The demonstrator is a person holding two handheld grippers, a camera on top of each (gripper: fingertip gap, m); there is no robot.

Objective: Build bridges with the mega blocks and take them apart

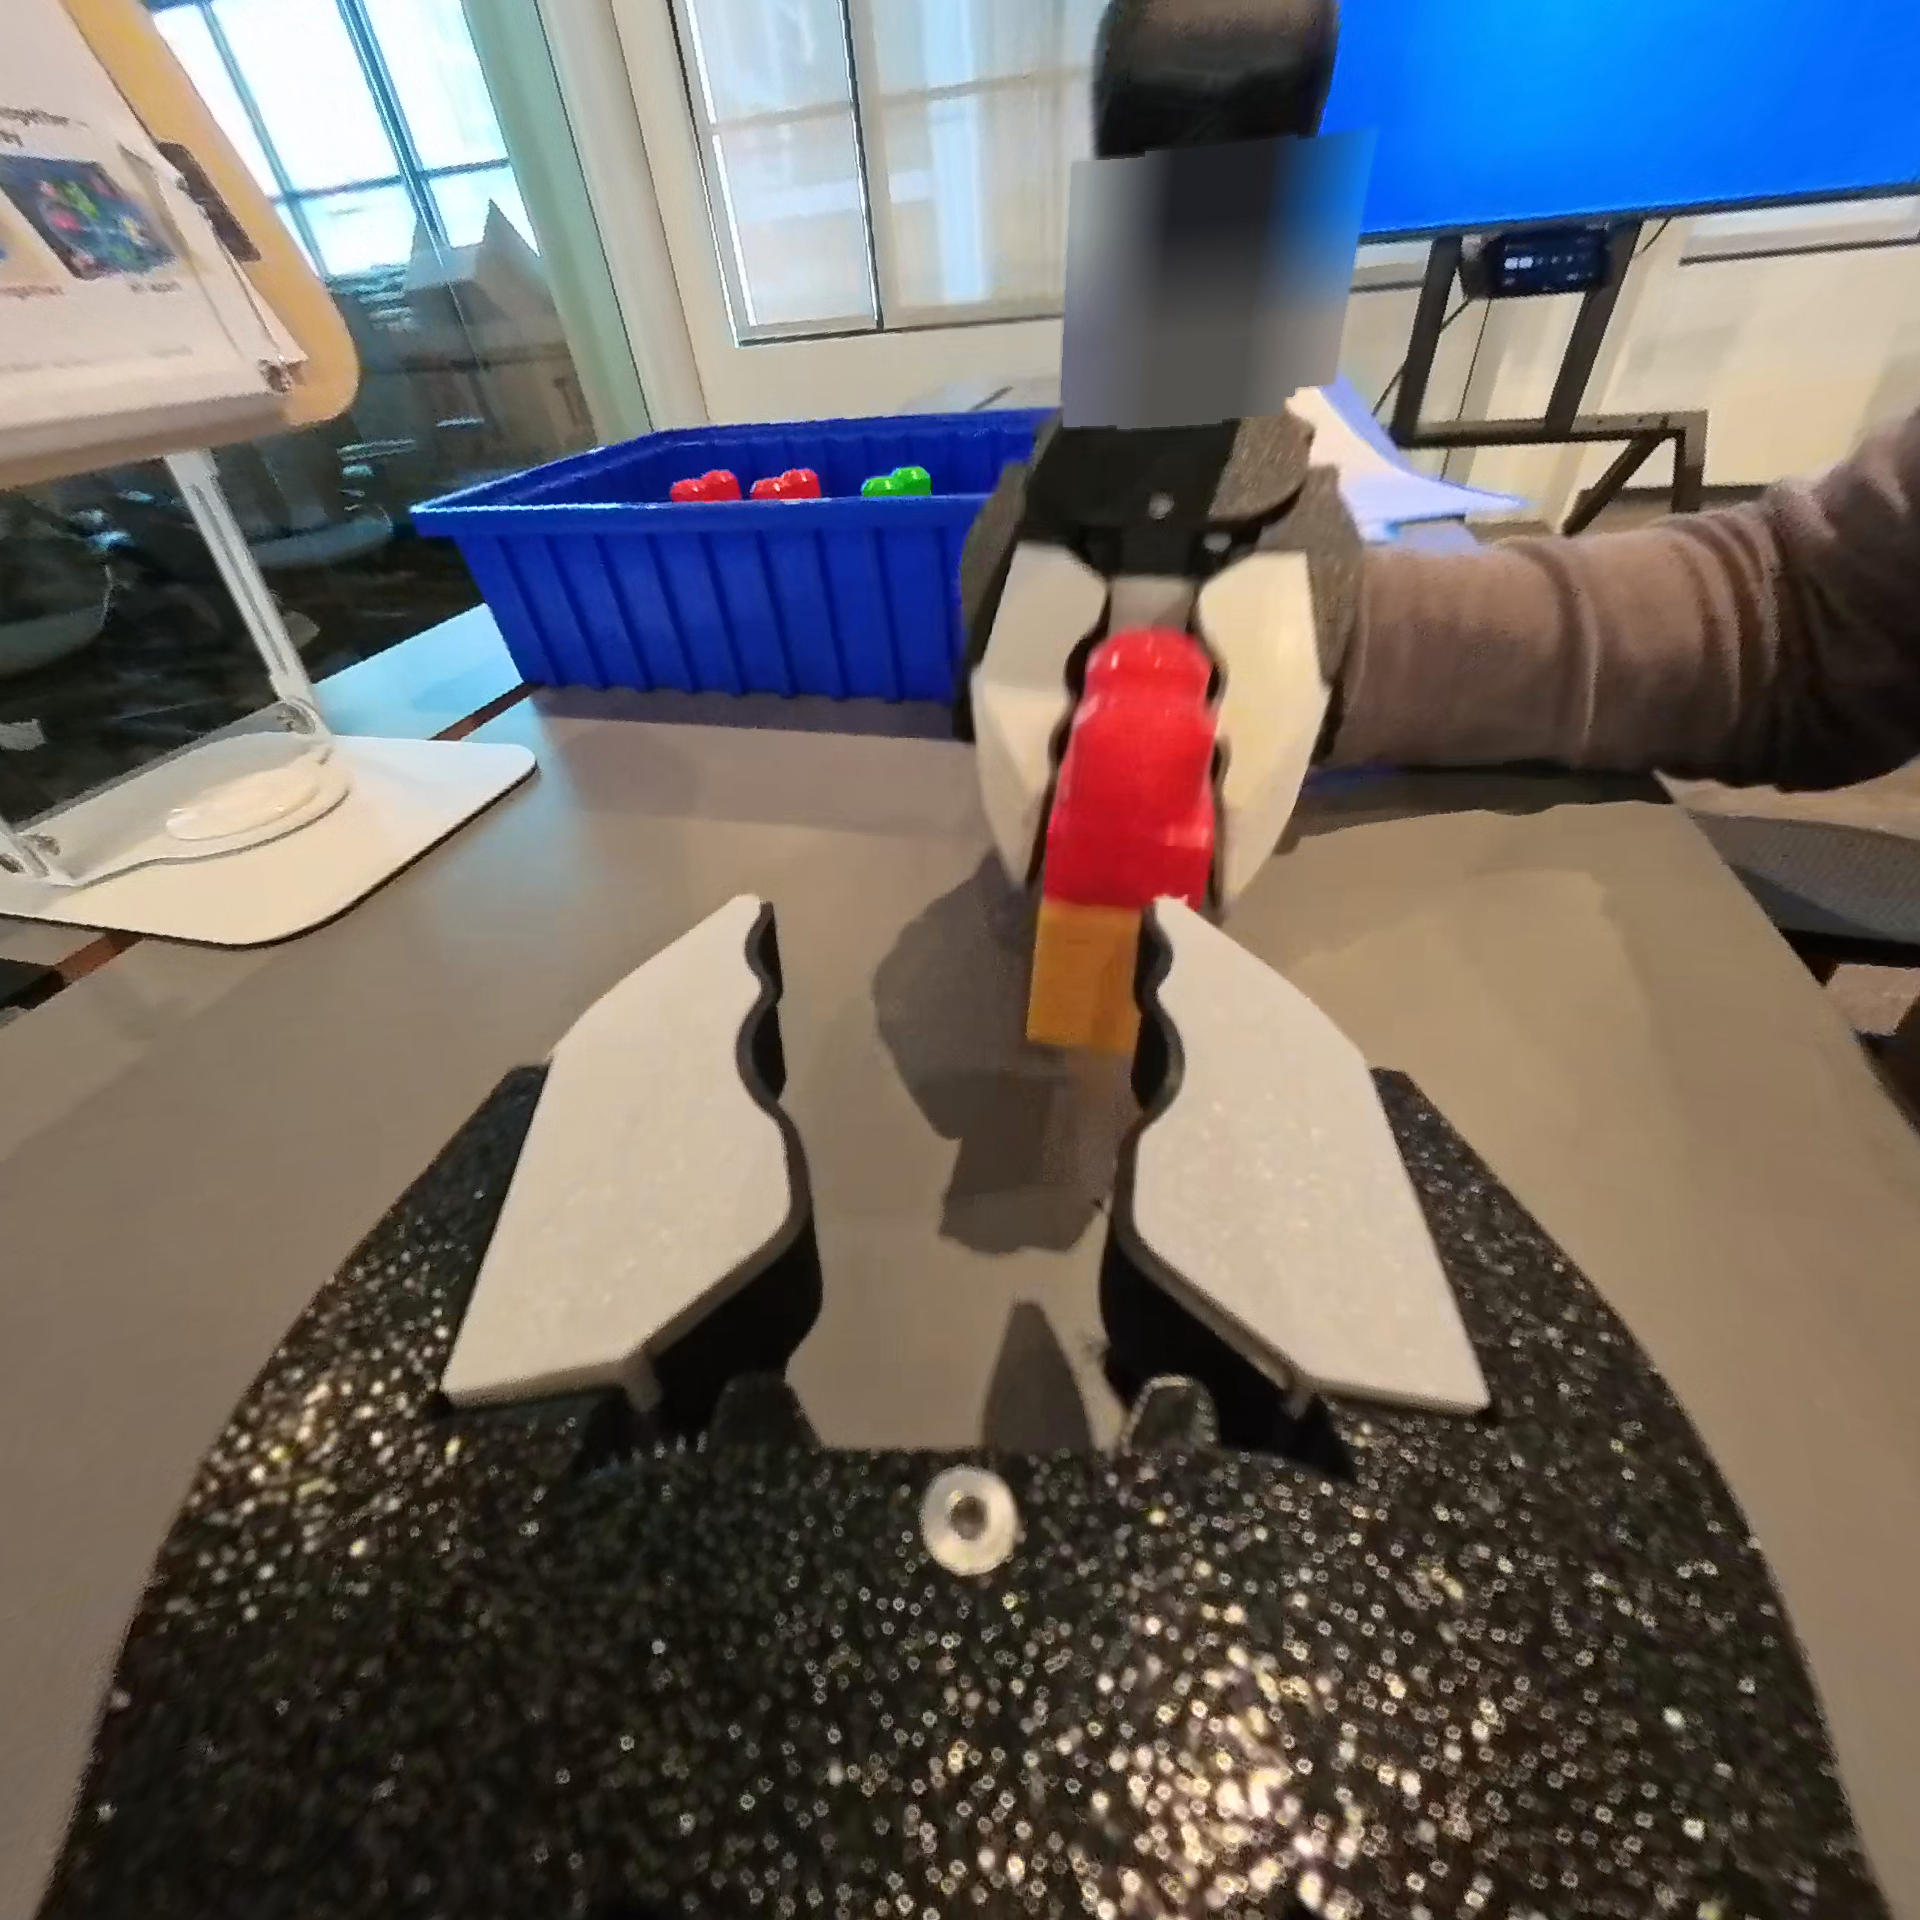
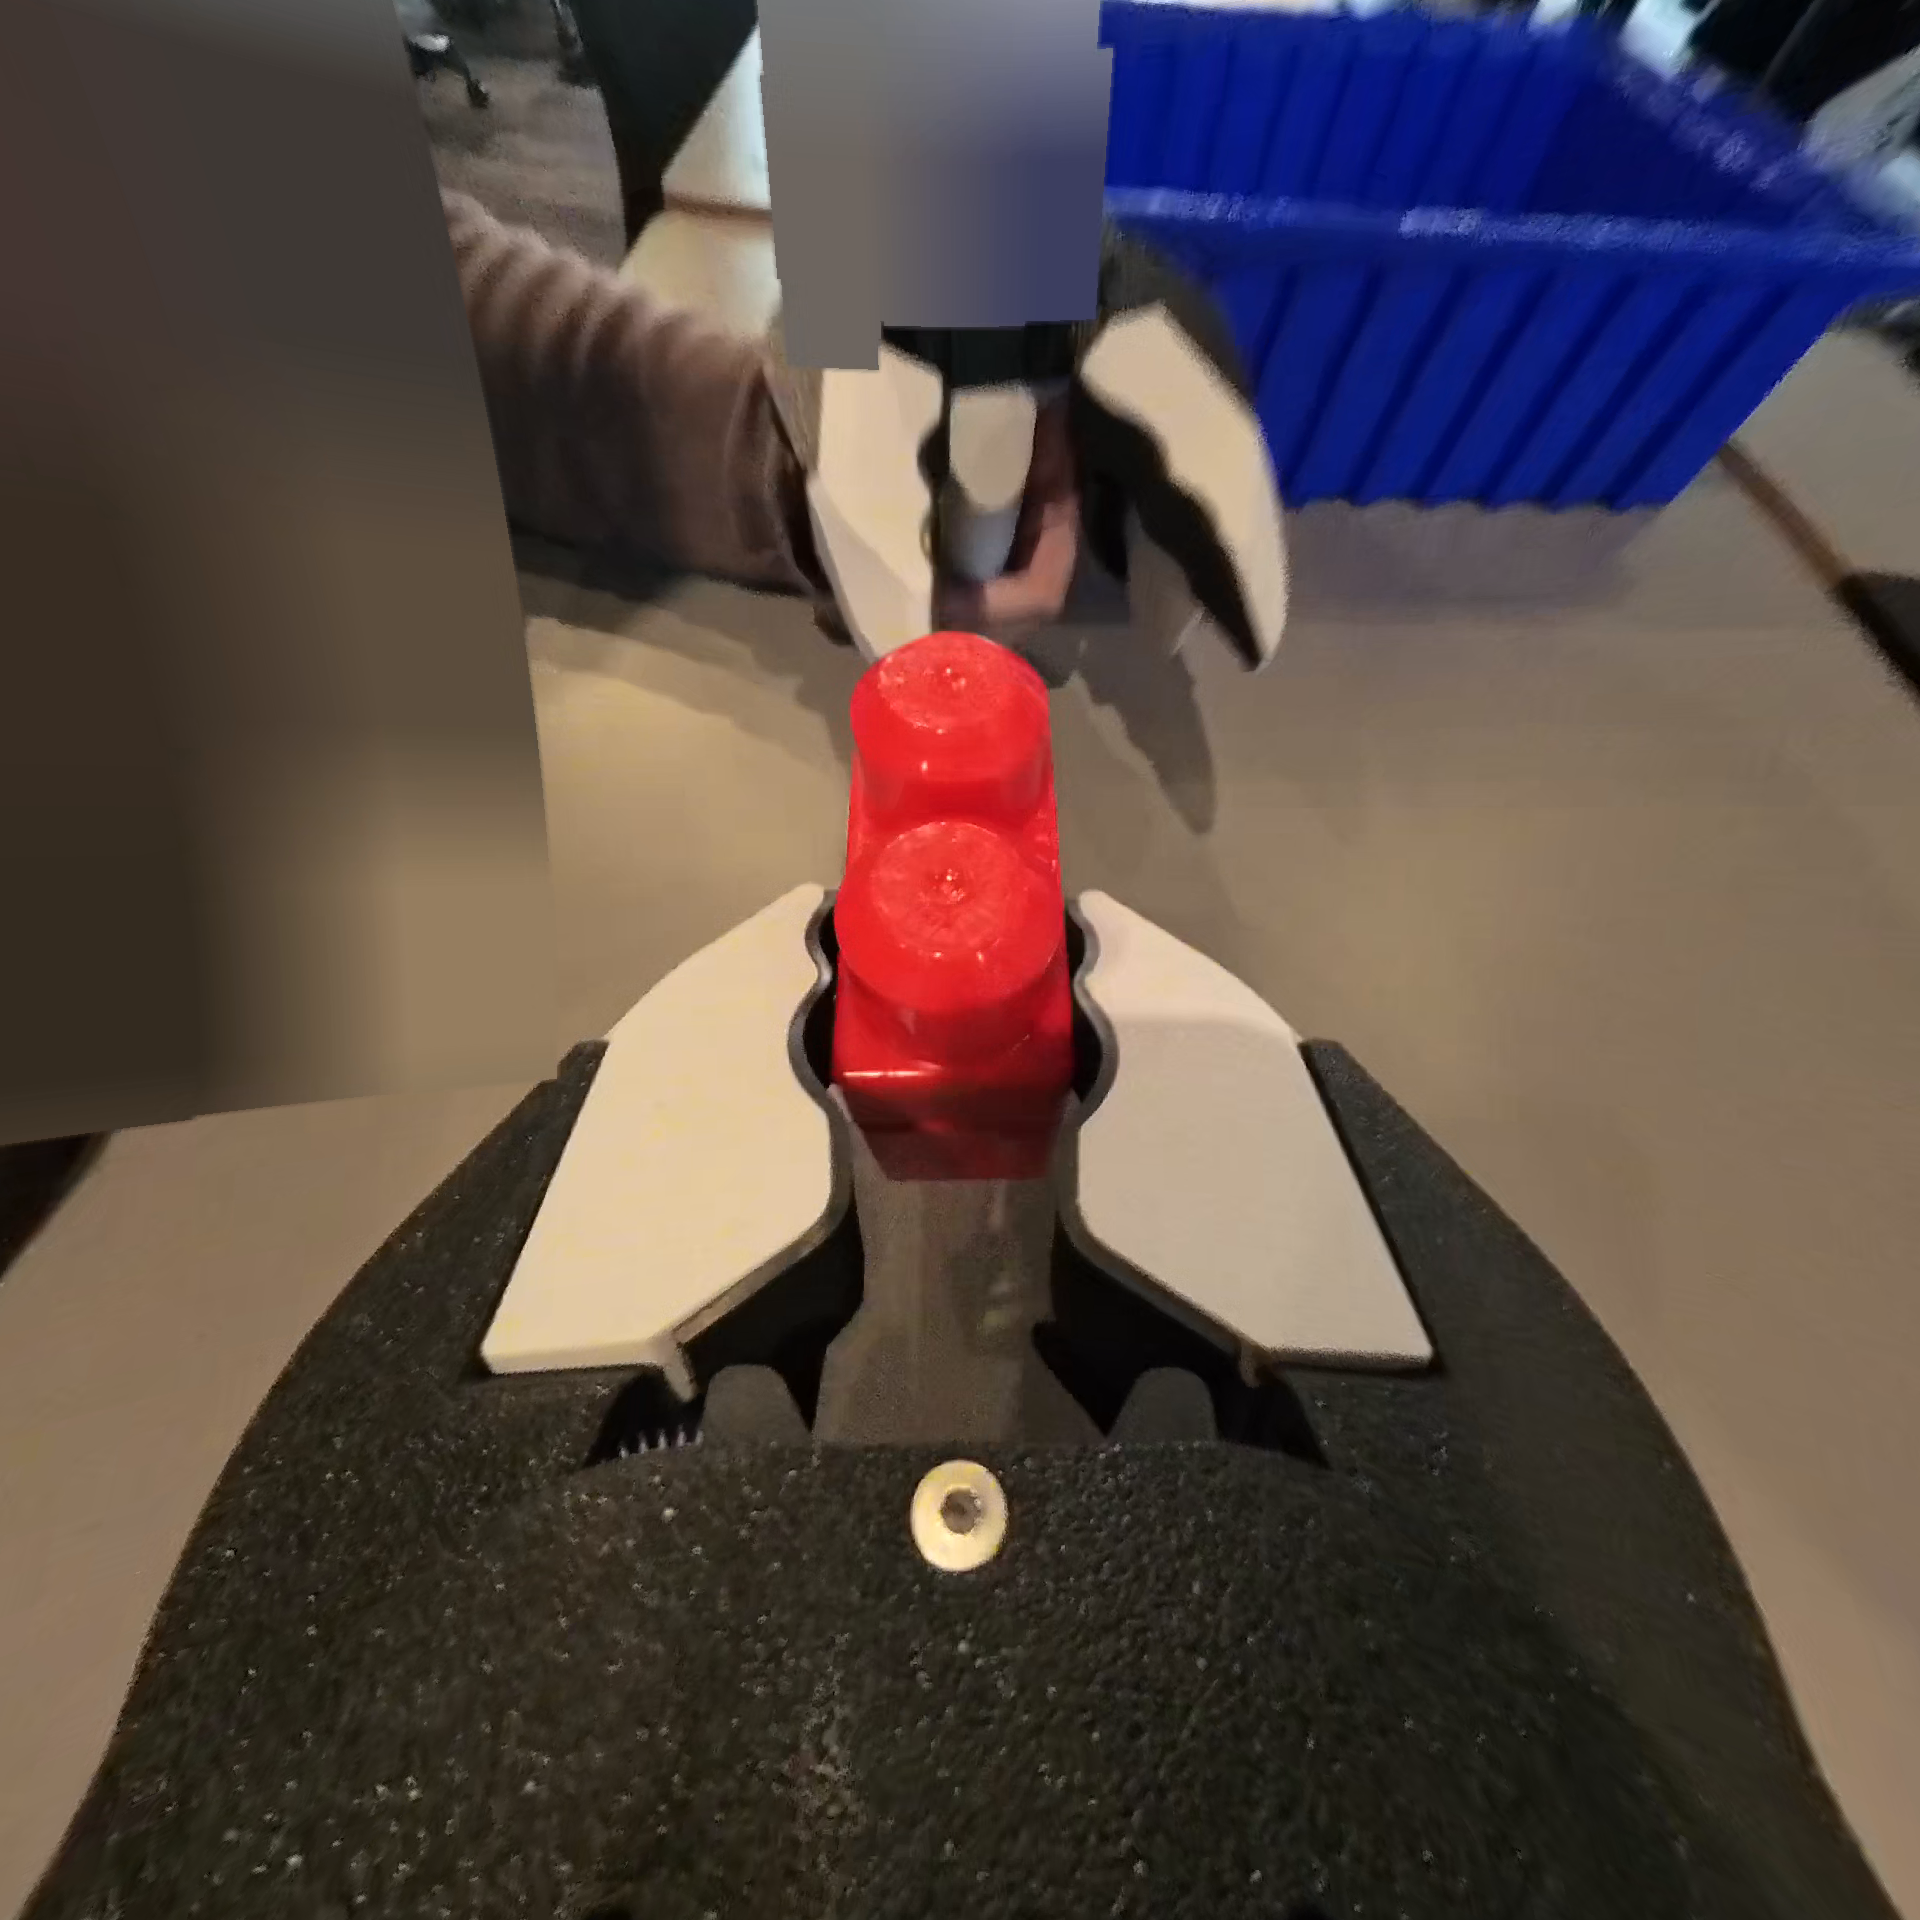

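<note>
Red block (image 2: 951, 935) clamped in right gripper (image 2: 951, 997) jaws, left gripper (image 1: 961, 971) jaws apart

I see a white sign stand (image 1: 260, 800) at my left on the grey table (image 1: 623, 987), windows (image 1: 790, 156) behind, and a blue screen (image 1: 1621, 104) on its black frame.

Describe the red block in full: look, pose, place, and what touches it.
The red block is a glossy, slightly translucent plastic mega block with two round studs in a row on top. The right gripper is shut on its sides, holding it studs-up above the grey table. In the left wrist view its underside meets the top of an upright orange block; whether they are pressed together is unclear. The open left gripper is not touching it.
</note>
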